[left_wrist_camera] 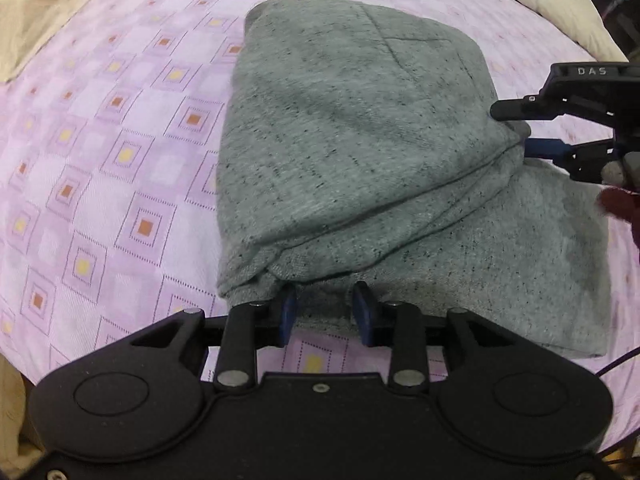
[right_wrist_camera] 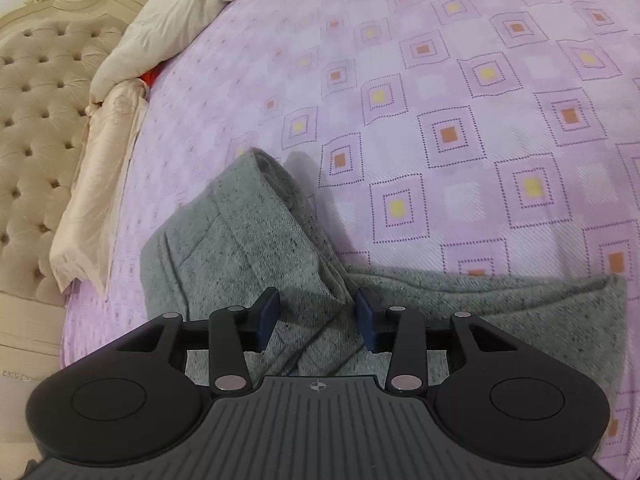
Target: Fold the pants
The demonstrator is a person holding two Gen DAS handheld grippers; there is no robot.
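Note:
Grey speckled pants [left_wrist_camera: 360, 152] lie folded on the pink patterned bedspread [left_wrist_camera: 120, 140], with an upper layer doubled over a flatter lower layer. My left gripper [left_wrist_camera: 325, 304] is at the near folded edge. Its jaws are open, and its left blue pad [left_wrist_camera: 289, 308] is against the rolled hem. My right gripper [left_wrist_camera: 520, 130] reaches in from the right at the fold's side corner. In the right wrist view, the right gripper [right_wrist_camera: 317, 310] stands open over the pants [right_wrist_camera: 248, 248], with cloth lying between and below the pads, unpinched.
A cream duvet [right_wrist_camera: 168, 28] and a satin pillow [right_wrist_camera: 100, 184] lie by the tufted headboard [right_wrist_camera: 36, 112]. More cream bedding [left_wrist_camera: 40, 8] borders the spread. A hand in dark red [left_wrist_camera: 624, 208] holds the right gripper. A cable [left_wrist_camera: 616, 364] runs at the lower right.

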